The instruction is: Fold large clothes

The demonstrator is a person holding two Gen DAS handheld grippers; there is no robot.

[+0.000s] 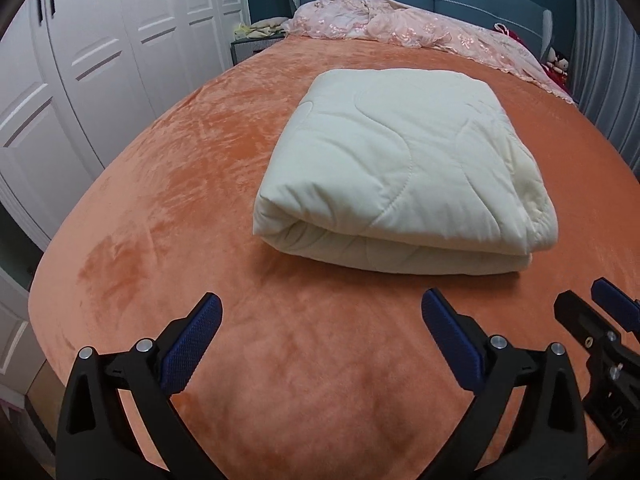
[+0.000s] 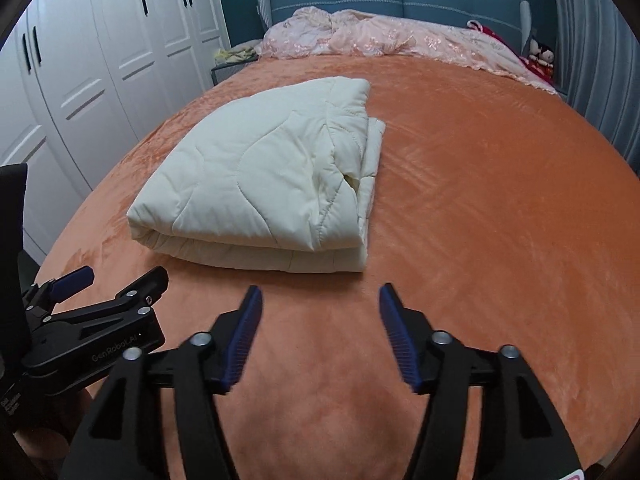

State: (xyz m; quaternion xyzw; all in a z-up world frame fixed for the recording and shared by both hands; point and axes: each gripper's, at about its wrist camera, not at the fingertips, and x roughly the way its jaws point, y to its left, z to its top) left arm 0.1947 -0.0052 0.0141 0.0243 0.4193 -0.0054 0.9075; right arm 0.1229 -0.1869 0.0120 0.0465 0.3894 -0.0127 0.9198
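Observation:
A cream quilted blanket [image 1: 404,168] lies folded into a thick rectangle on the orange bed cover [image 1: 168,200]. It also shows in the right wrist view [image 2: 260,184], left of centre. My left gripper [image 1: 320,316] is open and empty, hovering over the cover just short of the blanket's near folded edge. My right gripper [image 2: 320,308] is open and empty, also short of the blanket's near edge, toward its right corner. Each gripper shows in the other's view: the right one at the right edge [image 1: 592,300], the left one at the left [image 2: 116,276].
A pink lace bedspread [image 1: 400,28] is bunched at the head of the bed against a blue headboard [image 2: 400,0]. White wardrobe doors [image 2: 100,60] line the left side. A grey curtain [image 1: 604,60] hangs at the right. Red dolls [image 2: 540,58] sit by the headboard.

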